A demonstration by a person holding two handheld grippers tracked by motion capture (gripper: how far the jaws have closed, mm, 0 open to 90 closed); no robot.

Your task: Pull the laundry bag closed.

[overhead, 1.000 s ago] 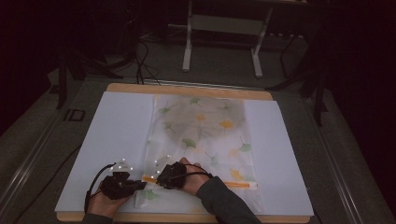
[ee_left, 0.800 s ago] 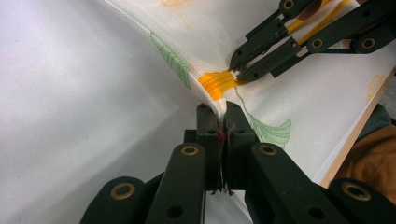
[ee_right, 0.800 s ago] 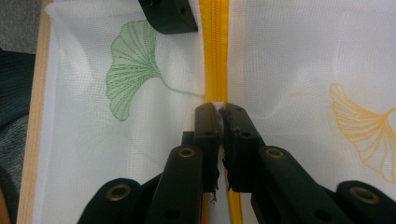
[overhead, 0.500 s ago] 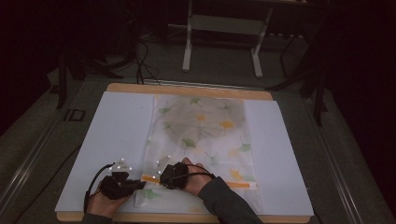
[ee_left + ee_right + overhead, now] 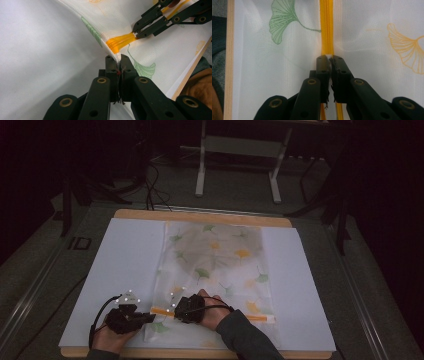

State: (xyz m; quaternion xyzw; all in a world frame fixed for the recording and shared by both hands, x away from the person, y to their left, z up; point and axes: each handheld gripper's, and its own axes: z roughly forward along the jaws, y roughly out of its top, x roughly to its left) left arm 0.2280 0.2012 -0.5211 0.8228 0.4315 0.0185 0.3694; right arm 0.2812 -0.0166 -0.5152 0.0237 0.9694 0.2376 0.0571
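Near the worktop's [image 5: 125,270] front edge lies a thin mesh bag [image 5: 215,265], apparently light and limp. Left tool [image 5: 117,58] is clamped on its corner beside the yellow zipper [image 5: 327,27]; right tool [image 5: 329,58] is pinched on the zipper pull, seemingly the best hold.
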